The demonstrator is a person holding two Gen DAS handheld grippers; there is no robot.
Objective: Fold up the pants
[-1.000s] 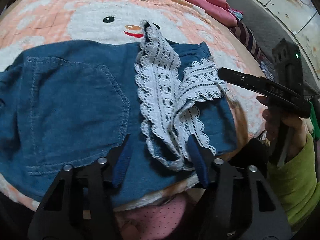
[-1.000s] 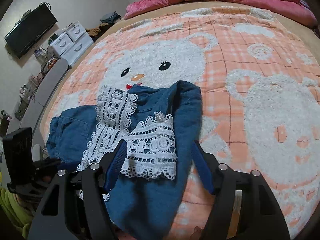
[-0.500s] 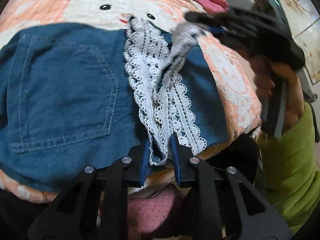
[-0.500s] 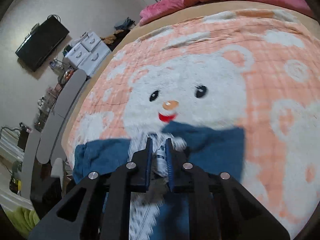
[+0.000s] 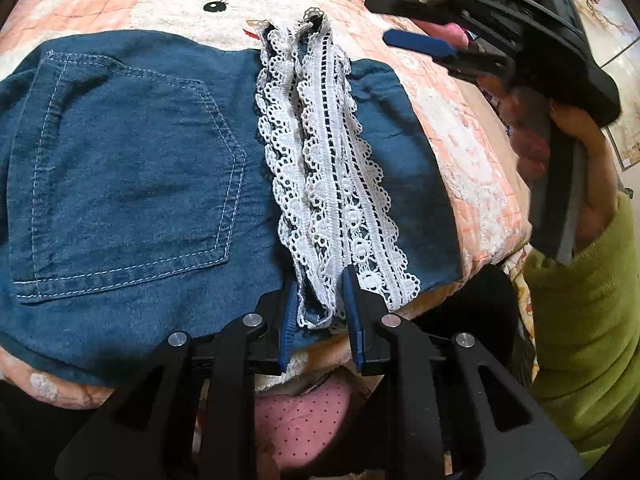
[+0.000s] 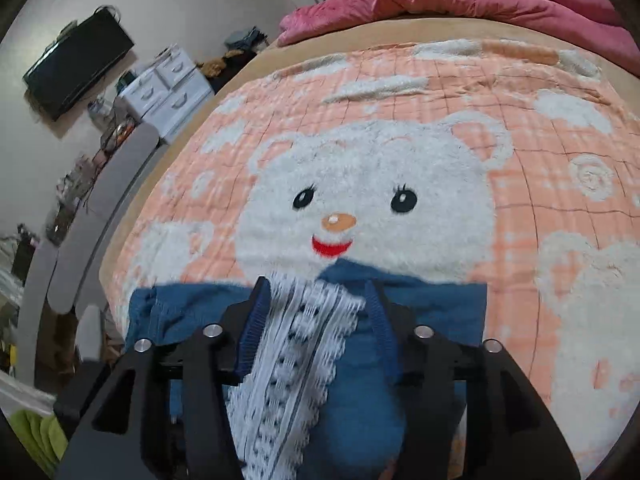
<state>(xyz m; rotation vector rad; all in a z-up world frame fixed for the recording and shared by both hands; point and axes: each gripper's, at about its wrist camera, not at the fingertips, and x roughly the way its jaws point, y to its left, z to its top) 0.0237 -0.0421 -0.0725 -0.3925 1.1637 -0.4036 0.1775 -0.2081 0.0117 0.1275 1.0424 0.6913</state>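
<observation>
The blue denim shorts (image 5: 132, 184) with white lace hems (image 5: 336, 184) lie folded on the bear-print blanket, back pocket up. My left gripper (image 5: 320, 292) stands at the near end of the lace hems, its jaws a little apart around the cloth edge. My right gripper (image 6: 316, 300) is at the far end of the lace (image 6: 296, 344), jaws open with the lace lying between them; it also shows in the left wrist view (image 5: 420, 40), raised above the blanket.
The orange and white bear blanket (image 6: 400, 168) covers the bed. A pink duvet (image 6: 460, 0) lies at the far end. White drawers (image 6: 168, 84) and a wall TV (image 6: 76, 60) are left of the bed. The bed edge runs close under my left gripper.
Both grippers were shut on the lace hems half a second ago and have since opened. The lace hems now lie flat and straight over the denim. The right gripper has lifted off.
</observation>
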